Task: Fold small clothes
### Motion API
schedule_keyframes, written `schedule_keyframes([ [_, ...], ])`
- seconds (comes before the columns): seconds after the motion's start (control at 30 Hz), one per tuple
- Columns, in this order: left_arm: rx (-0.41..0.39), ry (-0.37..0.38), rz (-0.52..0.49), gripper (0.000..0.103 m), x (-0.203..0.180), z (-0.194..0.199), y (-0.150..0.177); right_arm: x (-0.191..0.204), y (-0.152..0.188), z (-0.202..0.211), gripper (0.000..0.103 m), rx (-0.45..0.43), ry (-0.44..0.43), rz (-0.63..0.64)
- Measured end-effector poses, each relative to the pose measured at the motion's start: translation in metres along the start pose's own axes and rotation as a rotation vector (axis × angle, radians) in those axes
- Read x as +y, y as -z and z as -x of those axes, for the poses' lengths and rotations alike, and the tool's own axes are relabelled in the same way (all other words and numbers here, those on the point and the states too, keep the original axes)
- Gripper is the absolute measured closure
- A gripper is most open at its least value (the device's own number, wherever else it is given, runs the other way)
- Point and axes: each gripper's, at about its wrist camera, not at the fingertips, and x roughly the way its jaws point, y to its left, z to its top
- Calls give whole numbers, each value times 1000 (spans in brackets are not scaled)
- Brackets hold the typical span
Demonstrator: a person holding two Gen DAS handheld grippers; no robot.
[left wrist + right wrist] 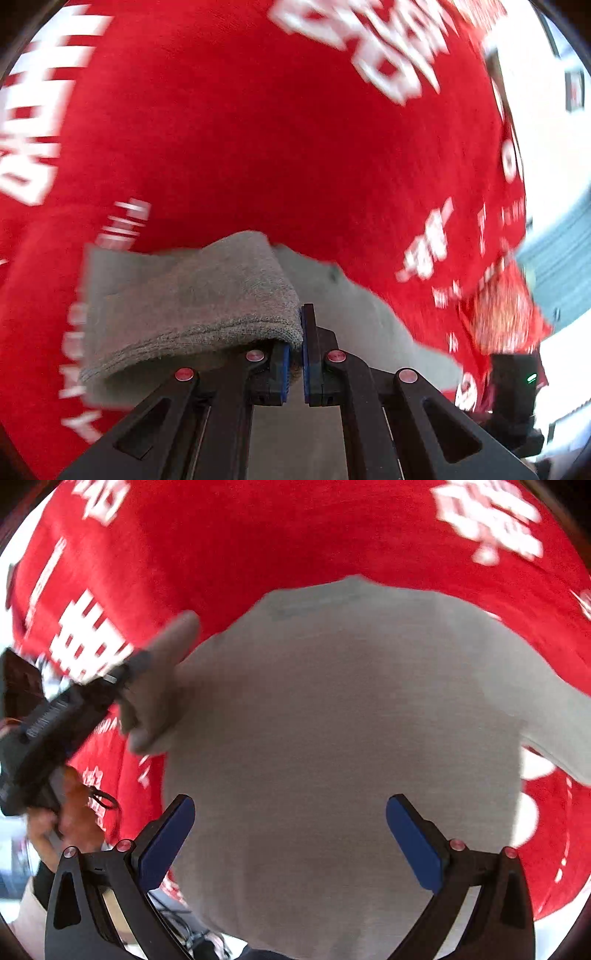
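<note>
A small grey shirt (332, 738) lies flat on a red cloth with white print (258, 535). My left gripper (295, 343) is shut on the shirt's grey sleeve (207, 291), which folds over its left finger. In the right wrist view the left gripper (125, 679) shows at the left, holding that sleeve (162, 686) lifted at the shirt's left side. My right gripper (290, 808) is open and empty, hovering over the lower middle of the shirt body. The shirt's other sleeve (561, 720) stretches out to the right.
The red printed cloth (258, 129) covers the surface in both views. A person's hand (70, 812) holds the left gripper's handle. A light blue item (561, 266) lies at the right edge. Cables (192, 934) show below the table edge.
</note>
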Motion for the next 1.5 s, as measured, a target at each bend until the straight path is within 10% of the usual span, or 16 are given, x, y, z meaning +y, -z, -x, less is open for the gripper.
schedule_keyframes([
  [0.3,304,-200,-184,97,-69,-137,52,-82,5,-9,0,36,34,-154],
  [0.4,327,-212,-185,73,-66,-129,59,-71,3,-13,0,18,-1,-126],
  [0.43,322,-218,-190,49,-68,-122,60,-63,0,-13,0,2,-21,-104],
  [0.5,271,-260,-232,28,-72,-94,58,-41,-7,-16,0,16,-26,-11],
  [0.83,177,-537,-76,28,38,23,32,125,-23,-102,0,-96,461,824],
  [0.9,191,-590,-9,28,66,28,36,131,-23,-122,12,-102,534,891],
  [0.93,195,-600,7,28,72,27,38,130,-27,-128,41,-100,555,897],
  [0.97,203,-610,20,28,77,25,41,130,-36,-128,94,-84,528,865],
  [1.2,228,-577,22,28,70,2,44,18,-87,-63,97,-149,25,107],
  [1.3,233,-549,25,28,68,-10,29,-42,-84,-64,88,-119,-116,-197],
  [1.4,237,-531,52,28,77,-22,9,-79,-75,-68,41,-106,-186,-381],
  [1.5,264,-504,82,28,90,-36,-4,-93,-69,-63,35,-134,-213,-437],
])
